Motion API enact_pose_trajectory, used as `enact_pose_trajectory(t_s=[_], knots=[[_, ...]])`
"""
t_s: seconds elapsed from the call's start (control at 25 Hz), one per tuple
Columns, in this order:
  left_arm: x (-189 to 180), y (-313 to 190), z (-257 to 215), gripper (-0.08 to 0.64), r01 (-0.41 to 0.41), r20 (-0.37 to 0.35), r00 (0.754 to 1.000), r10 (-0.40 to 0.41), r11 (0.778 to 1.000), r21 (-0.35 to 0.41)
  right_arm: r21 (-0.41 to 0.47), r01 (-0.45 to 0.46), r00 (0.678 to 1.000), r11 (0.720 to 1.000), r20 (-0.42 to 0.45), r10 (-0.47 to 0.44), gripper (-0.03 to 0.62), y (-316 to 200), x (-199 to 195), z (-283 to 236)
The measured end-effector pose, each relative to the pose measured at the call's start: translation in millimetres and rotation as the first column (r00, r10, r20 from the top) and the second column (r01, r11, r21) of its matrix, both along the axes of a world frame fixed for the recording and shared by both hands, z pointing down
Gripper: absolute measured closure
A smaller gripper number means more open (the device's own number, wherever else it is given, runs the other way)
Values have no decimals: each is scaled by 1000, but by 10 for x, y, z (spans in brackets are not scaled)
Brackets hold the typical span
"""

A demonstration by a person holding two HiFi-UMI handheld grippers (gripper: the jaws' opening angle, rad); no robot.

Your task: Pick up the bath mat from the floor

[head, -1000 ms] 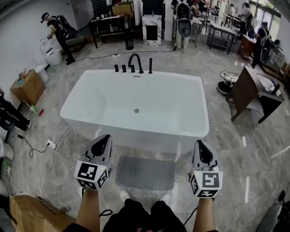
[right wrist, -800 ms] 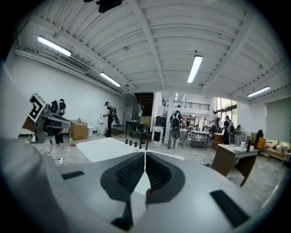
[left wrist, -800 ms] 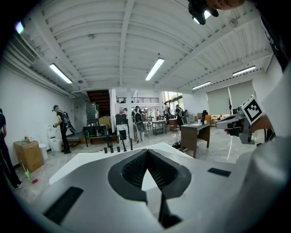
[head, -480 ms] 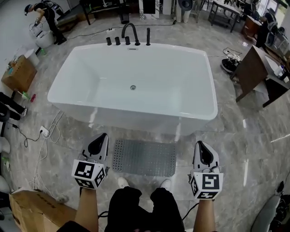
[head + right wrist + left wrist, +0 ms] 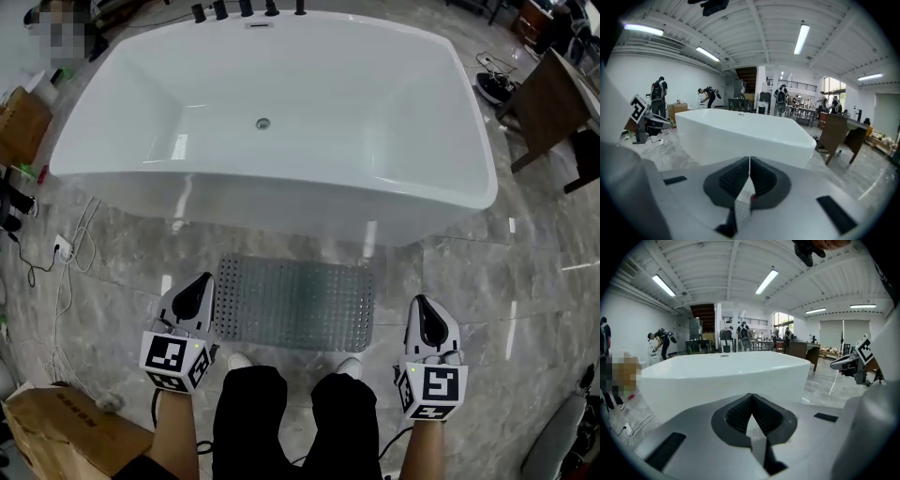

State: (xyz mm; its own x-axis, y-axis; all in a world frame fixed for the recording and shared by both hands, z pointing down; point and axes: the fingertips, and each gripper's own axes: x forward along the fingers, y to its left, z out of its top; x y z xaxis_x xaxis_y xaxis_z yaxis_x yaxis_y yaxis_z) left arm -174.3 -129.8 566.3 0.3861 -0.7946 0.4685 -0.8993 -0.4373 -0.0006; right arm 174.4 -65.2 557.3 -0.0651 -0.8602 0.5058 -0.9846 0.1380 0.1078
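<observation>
The mat [image 5: 295, 303] lies flat on the marble floor [image 5: 487, 281]. Its long far edge runs along the tub's [image 5: 281, 202] near wall, just beside it. Its near edge is close to the person's shoes [image 5: 239, 361].

The left tool [image 5: 197, 286] is just outside the mat's left edge, and the right tool [image 5: 424, 314] is past its right edge, over bare floor. Both point toward the tub, with jaws pressed together and nothing between them.

Right of the mat the floor is open stone. On the left a cable [image 5: 66, 272] trails across it, with a cardboard box [image 5: 66, 431] at the near left corner. Inside the white tub only the drain [image 5: 263, 123] shows. Black taps [image 5: 246, 8] stand on its far rim.
</observation>
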Motion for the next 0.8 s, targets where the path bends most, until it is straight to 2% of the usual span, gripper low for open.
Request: enact_pose_trajectory(t_s=[0.12,0.28,0.44,0.6,0.8], knots=[[-11,-44,595,554,8,2,1000,-8,1000,-24,-34,5,1000,999,-2,-5,569,-25,48,626],[-86,-140,1151,554,10,36,999,-8,999,-38,-56,-3,1000,998,2,3,571,-96,134,1221],[-122,-223,1578,554,5,56,998,-3,999,-36,-49,-21,999,999,37,23,570,-186,233,1623],[-167,-279,1880,554,16,41,999,-15,1000,-18,-40,5,1000,999,-8,-5,571,-217,255,1985],[-281,-314,2297,554,23,51,998,-23,1000,0,-40,4,1000,999,-6,-4,569,-212,284,2469]])
